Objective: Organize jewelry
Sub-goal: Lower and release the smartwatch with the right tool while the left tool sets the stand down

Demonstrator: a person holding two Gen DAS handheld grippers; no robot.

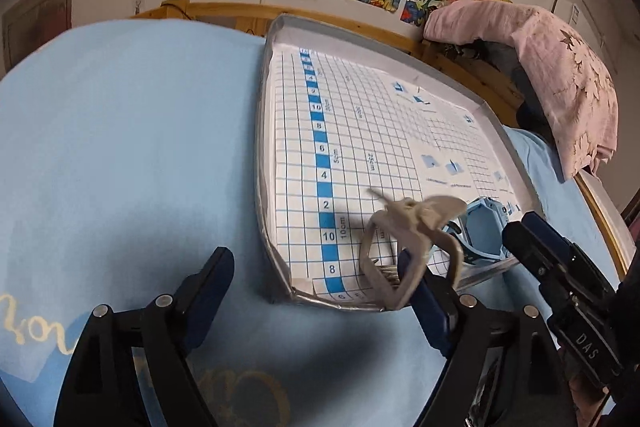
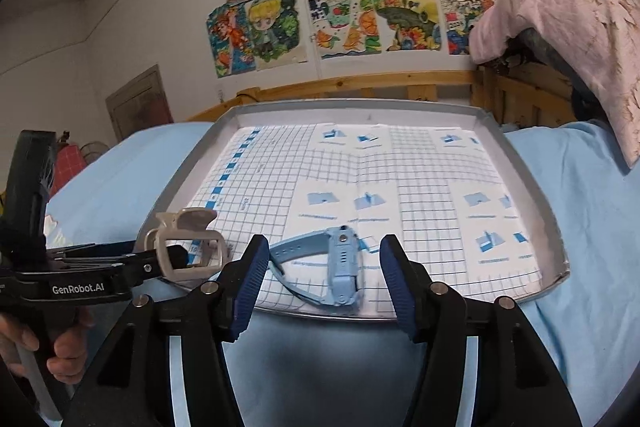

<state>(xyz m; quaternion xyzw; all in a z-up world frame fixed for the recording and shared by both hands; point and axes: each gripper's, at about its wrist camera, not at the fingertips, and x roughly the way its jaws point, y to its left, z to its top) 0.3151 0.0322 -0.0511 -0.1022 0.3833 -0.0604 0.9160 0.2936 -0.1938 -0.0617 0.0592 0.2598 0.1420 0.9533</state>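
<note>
The bed [image 1: 120,127], covered in a blue sheet, carries the work at its left; there is no separate surface. The left gripper [image 1: 316,263] stands released with its jaws wide apart, so nothing is clamped. A beige hair claw clip [image 1: 412,247] sits against its right finger only, over the near left corner of the tray [image 2: 224,123]. The clip is blurred in the left wrist view, so whether it hangs on that finger or rests on the tray cannot be determined. The tray's raised rim keeps items in, and its gridded paper lining gives each item a marked location. The blue watch [image 2: 332,267] lies on its side on the lining by the near rim, strap trailing left. The right gripper [image 2: 323,251] straddles the watch, jaws apart and pads clear of it: released, judged positioned either for pickup or just after set-down. A pink cloth [image 2: 560,27] lies at far right, outside the work.
</note>
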